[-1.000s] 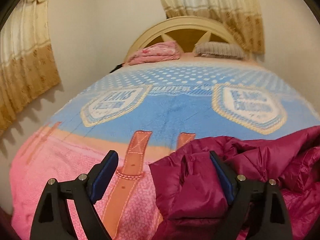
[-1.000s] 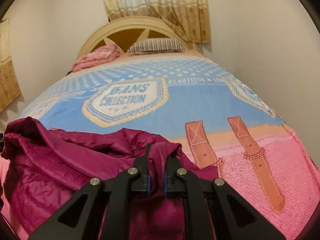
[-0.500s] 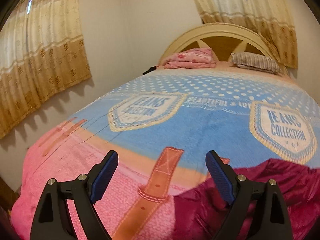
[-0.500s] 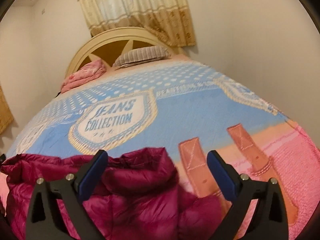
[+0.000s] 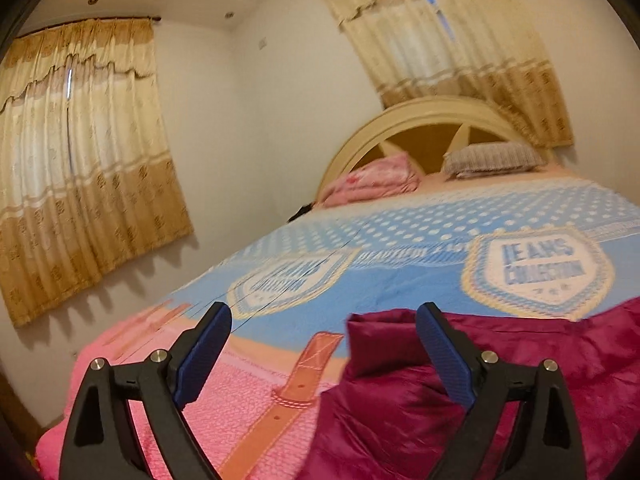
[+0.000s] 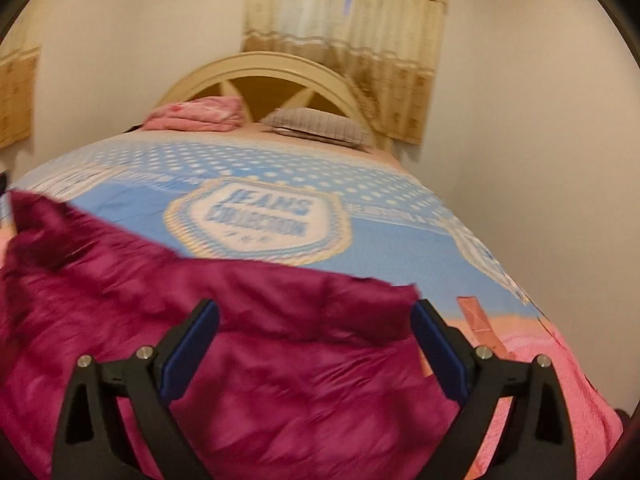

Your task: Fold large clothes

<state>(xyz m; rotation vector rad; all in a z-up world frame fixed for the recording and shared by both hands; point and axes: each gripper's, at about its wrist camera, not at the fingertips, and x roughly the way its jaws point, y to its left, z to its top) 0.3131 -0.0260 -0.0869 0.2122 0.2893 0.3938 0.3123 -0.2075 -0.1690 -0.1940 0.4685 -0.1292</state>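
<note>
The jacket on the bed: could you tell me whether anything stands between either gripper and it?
Nothing visible does. The jacket lies directly beneath the open right gripper, and the open left gripper has only bare bedspread between it and the jacket's near edge.

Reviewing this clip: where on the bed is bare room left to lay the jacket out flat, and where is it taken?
Free: the blue middle of the bedspread, between the magenta jacket and the pillows. Also the pink strip left of the jacket. Crowded: the foot, under the jacket, and the headboard end with the folded pink blanket and striped pillow.
</note>
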